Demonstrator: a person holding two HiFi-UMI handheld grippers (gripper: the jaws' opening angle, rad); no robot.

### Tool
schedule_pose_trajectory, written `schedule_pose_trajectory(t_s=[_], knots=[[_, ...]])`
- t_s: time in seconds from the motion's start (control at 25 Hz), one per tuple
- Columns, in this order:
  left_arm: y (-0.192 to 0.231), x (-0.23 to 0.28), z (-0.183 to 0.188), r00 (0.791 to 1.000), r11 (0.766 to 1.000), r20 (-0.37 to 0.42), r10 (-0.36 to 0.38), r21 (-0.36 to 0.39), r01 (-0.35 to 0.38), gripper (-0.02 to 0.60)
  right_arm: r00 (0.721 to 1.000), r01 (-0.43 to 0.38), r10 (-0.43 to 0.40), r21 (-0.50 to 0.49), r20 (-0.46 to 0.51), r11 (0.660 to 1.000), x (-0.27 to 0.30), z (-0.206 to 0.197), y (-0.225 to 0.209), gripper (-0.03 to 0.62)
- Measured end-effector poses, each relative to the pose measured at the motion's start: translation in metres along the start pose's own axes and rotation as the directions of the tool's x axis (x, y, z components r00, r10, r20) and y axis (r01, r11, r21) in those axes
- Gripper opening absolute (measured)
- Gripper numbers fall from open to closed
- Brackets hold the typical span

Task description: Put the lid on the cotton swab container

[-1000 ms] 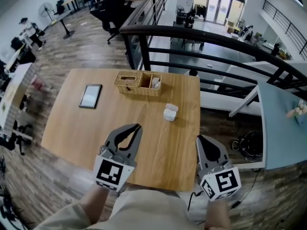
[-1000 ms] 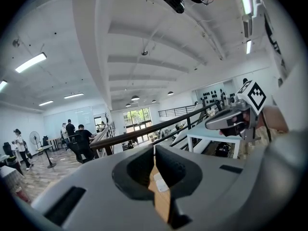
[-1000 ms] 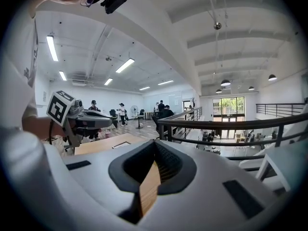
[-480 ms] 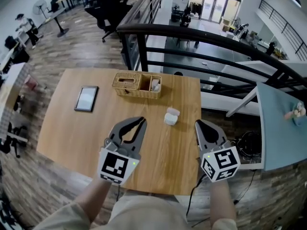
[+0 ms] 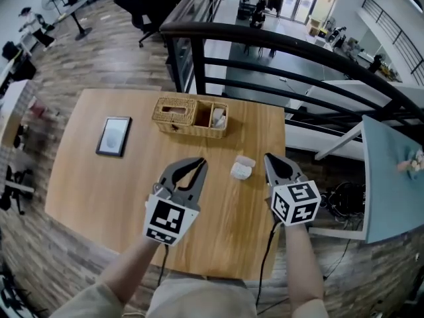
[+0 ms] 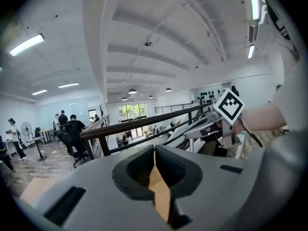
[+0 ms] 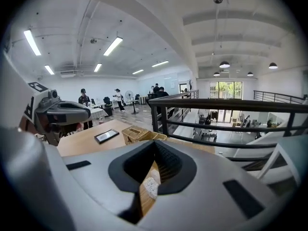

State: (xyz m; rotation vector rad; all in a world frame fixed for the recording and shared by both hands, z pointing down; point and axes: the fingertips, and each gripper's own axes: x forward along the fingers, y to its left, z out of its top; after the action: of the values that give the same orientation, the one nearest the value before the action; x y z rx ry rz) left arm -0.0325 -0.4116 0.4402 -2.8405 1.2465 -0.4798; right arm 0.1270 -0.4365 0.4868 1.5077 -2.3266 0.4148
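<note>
The small translucent white cotton swab container (image 5: 240, 171) stands on the pale wooden worktop (image 5: 99, 184) close to its right edge, nearer the person than the woven wicker basket (image 5: 191, 114) at the far edge and well apart from the flat dark tablet (image 5: 113, 136) towards the left edge. A paler piece lying askew on its far side looks like the lid (image 5: 246, 161), though it is too small to be sure.

The container sits between the two grippers. The right gripper (image 5: 269, 158) is the nearer one, with the container just to its left. The left gripper (image 5: 198, 163) has it to its right and a little ahead.

Both pairs of jaws are pressed together and hold nothing. The right gripper view shows the container through the slit below the tips, so that hand is likely the better placed to reach.
</note>
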Motion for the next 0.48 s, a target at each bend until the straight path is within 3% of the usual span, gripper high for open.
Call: schedule_pose_trajectory(t_s=[0.2,0.48], knots=[[0.009,0.032,-0.040,0.997,0.994,-0.063,-0.039,-0.108,0.032,0.031,0.996,-0.004,0.009,0.062,-0.085,0.998,0.049,-0.038,-0.019,0.026],[0.012,0.059,-0.085,0.989,0.989,-0.134,-0.065,-0.137,0.047,0.031,0.978,-0.003,0.033,0.144,-0.208,0.990,0.102,-0.096,-0.037,0.026]])
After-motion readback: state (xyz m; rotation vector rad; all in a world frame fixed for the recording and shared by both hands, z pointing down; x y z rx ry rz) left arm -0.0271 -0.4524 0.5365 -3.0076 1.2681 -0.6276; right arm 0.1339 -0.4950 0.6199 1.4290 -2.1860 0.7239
